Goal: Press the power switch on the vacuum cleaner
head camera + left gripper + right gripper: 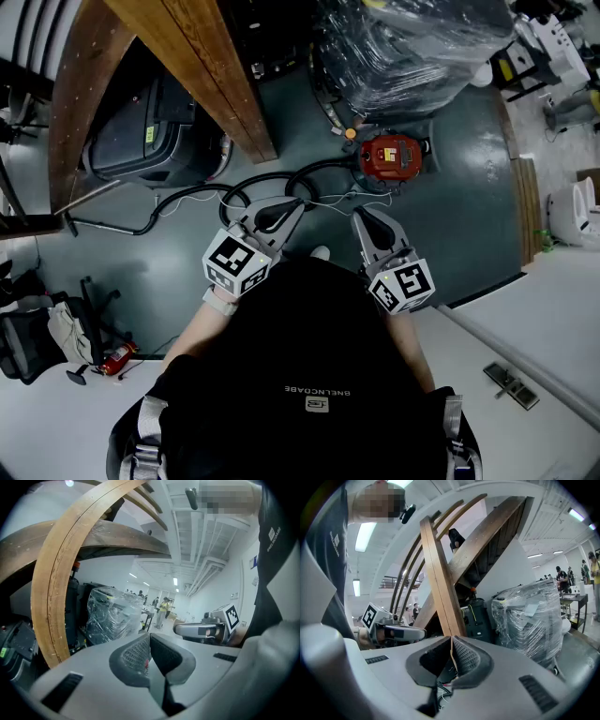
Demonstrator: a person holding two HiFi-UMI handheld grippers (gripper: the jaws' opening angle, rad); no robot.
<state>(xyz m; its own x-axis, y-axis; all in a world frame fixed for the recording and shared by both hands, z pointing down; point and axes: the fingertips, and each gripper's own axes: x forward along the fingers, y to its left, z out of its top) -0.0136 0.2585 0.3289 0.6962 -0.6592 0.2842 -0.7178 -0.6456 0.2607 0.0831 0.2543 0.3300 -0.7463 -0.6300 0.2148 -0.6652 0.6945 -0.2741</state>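
Red round vacuum cleaner (395, 157) upright on grey floor, black hose (281, 178) curling off left.

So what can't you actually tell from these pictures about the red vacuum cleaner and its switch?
Power switch: in the head view the vacuum cleaner is too small to show any switch.
Vacuum cleaner, gripper views: not plainly seen; the grey bodies of the left claw and right claw fill each lower frame.
Plastic-wrapped load: cut off by the head view's top edge; the wrap blurs its contents.
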